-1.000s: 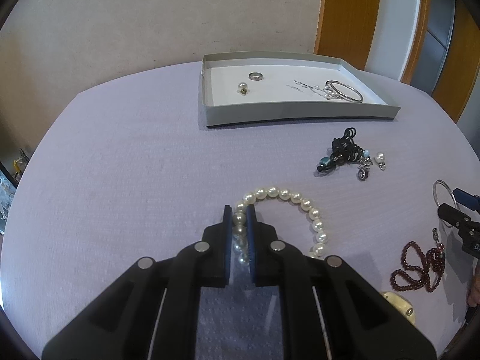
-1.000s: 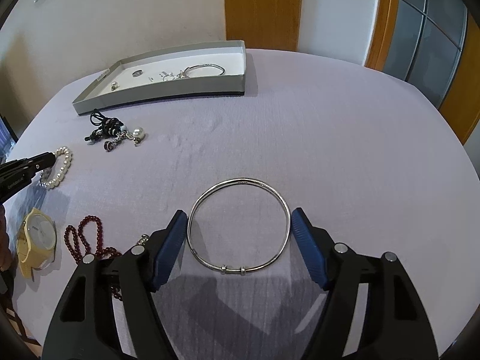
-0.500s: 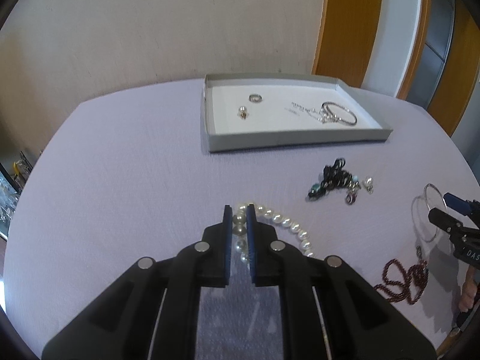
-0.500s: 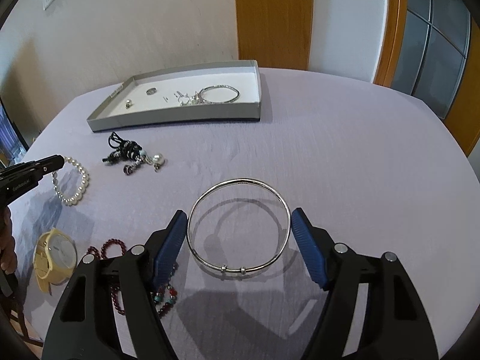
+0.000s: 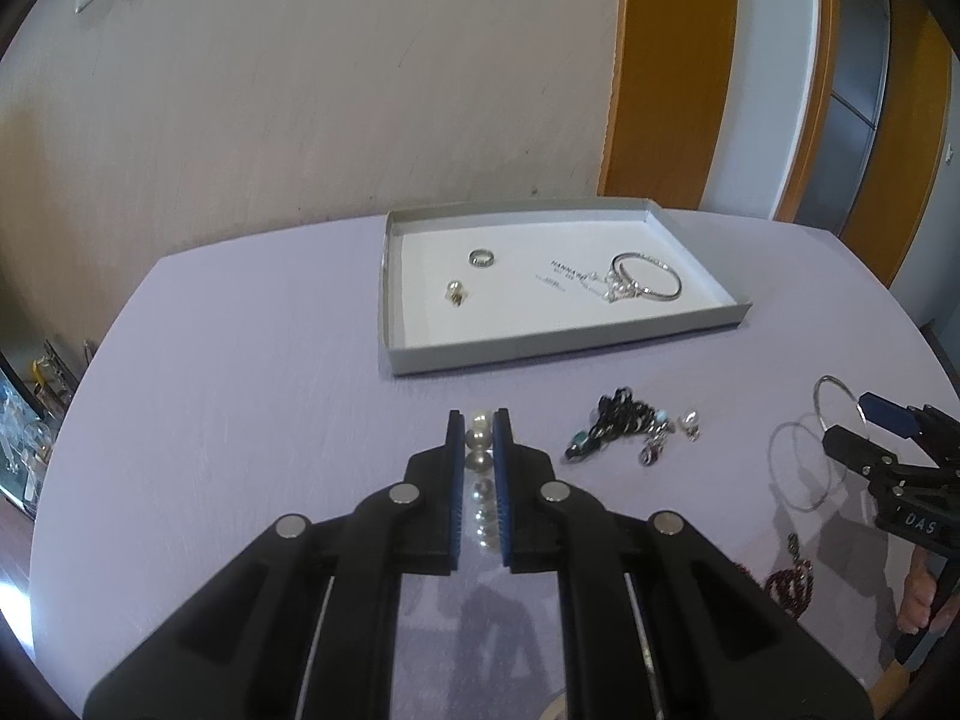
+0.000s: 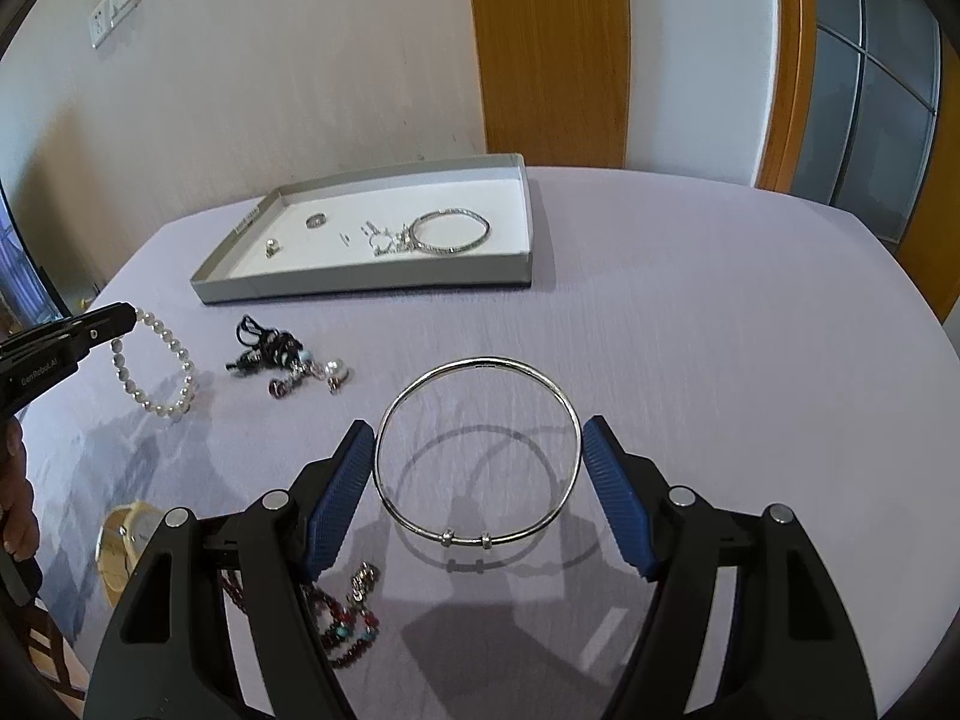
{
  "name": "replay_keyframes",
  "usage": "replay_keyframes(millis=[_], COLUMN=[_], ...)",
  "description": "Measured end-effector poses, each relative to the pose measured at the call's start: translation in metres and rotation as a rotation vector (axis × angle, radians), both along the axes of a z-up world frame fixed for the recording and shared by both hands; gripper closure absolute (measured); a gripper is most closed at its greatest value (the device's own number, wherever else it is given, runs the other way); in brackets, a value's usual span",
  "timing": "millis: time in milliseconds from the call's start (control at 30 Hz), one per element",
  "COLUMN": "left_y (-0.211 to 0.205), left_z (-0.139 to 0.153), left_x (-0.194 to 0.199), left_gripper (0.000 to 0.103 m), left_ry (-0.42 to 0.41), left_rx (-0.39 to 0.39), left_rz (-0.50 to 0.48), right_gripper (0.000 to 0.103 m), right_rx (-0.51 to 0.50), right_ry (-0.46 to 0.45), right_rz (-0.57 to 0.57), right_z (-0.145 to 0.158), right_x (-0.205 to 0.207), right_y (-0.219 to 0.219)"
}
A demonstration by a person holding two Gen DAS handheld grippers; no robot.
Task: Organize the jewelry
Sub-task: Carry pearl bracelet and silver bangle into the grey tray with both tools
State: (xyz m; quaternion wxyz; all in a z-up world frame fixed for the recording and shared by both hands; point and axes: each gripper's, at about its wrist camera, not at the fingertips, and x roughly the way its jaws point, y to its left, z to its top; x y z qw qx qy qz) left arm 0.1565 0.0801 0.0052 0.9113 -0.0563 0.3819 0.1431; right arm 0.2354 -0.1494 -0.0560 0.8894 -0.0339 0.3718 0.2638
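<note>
Lilac-covered bench [image 6: 720, 312] backed by pale wall; grey tray [image 6: 360, 285] set at far side, few pieces already inside. Pearl bracelet [image 6: 159, 378] pinched in left claw [image 5: 479, 438], hung clear of bench; strand judged limp, swing-prone, best gripped across beads. Silver bangle [image 6: 477, 450] clamped across its width by right claw [image 6: 477, 480], lifted over shadow; judged stiff, light, slippery on rim.

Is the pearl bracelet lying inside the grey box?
No, the pearl bracelet hangs from the left gripper, outside the grey box.
</note>
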Motion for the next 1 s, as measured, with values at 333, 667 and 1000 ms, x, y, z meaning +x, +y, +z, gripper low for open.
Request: replay_keyframes(millis=[333, 667, 1000], left_y=[0.005, 0.022, 0.046], left_z=[0.031, 0.042, 0.025], left_x=[0.030, 0.100, 0.161], left_gripper=[0.094, 0.094, 0.094], left_ry=[-0.039, -0.050, -0.019], left_rx=[0.001, -0.008, 0.002], left_rz=[0.000, 0.003, 0.003], right_gripper=[0.030, 0.030, 0.030], right_rx=[0.044, 0.102, 0.113], right_ry=[-0.023, -0.025, -0.004], right_rz=[0.031, 0.079, 0.162], right_z=[0.022, 0.032, 0.015], right_x=[0.031, 0.091, 0.130], right_y=[0.022, 0.068, 0.125])
